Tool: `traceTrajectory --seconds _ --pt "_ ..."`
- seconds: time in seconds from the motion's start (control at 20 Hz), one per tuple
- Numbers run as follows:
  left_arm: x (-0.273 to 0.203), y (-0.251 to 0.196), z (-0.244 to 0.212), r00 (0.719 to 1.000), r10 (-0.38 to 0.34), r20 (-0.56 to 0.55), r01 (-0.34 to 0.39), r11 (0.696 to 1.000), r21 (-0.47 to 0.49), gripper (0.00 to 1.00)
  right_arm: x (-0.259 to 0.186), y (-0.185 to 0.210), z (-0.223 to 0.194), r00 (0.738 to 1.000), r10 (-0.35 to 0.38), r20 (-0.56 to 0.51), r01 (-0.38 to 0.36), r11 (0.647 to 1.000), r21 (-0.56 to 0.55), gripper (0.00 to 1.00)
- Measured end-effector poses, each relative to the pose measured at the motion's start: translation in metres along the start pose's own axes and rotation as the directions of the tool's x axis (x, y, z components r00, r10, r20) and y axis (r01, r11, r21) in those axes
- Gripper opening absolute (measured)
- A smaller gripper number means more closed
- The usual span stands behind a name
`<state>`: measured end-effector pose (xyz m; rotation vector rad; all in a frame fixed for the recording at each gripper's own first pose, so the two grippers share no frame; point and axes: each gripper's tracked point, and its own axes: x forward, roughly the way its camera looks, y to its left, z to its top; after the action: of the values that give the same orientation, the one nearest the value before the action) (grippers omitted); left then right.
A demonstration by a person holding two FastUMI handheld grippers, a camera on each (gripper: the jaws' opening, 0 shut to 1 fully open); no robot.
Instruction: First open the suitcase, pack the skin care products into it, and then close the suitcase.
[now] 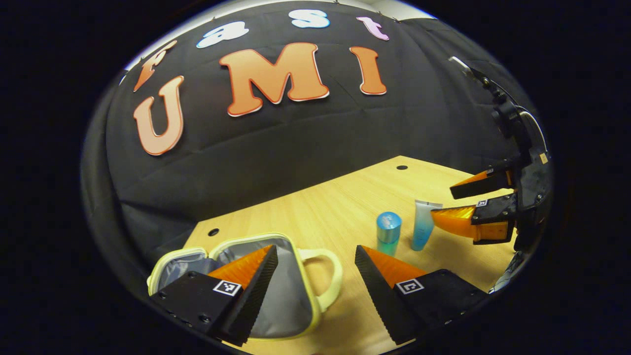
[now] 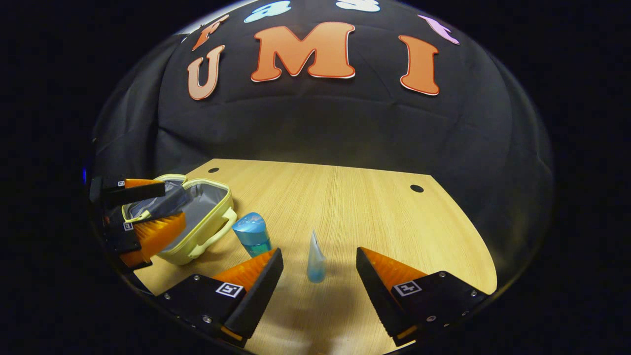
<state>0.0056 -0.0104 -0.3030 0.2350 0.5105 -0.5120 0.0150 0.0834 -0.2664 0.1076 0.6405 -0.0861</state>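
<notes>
On table (image 2: 374,207): suitcase (image 2: 197,217) open at left; bottle (image 2: 252,234) and tube (image 2: 315,261) upright beside it. Right gripper (image 2: 319,276) spread wide, straddling tube without contact. Left gripper (image 1: 315,276) fingers apart, above suitcase.

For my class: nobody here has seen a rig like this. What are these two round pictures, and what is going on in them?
A person holds a two-finger gripper in each hand; a camera rides on each. In the left gripper view, the left gripper hangs open above the open suitcase on the table. In the right gripper view, the right gripper is open around a standing tube, not pressing on it. A capped bottle stands beside it. Nothing is held yet.
</notes>
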Motion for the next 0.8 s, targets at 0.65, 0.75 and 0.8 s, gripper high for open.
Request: traceTrajectory --seconds 0.65,0.75,0.8 --pt "0.069 -0.102 -0.050 0.974 -0.170 -0.150 0.157 0.983 -0.095 0.87 0.008 -0.019 -0.033 0.990 0.059 -0.124 -0.066 0.997 -0.051 0.95" --pt "0.079 -0.113 -0.053 0.967 -0.200 -0.156 0.183 0.977 -0.112 0.79 0.011 -0.019 -0.035 0.989 0.069 -0.133 -0.078 0.995 -0.059 0.95" --pt "0.086 -0.118 -0.054 0.963 -0.219 -0.159 0.202 0.972 -0.118 0.72 0.014 -0.019 -0.035 0.988 0.075 -0.137 -0.084 0.994 -0.064 0.95"
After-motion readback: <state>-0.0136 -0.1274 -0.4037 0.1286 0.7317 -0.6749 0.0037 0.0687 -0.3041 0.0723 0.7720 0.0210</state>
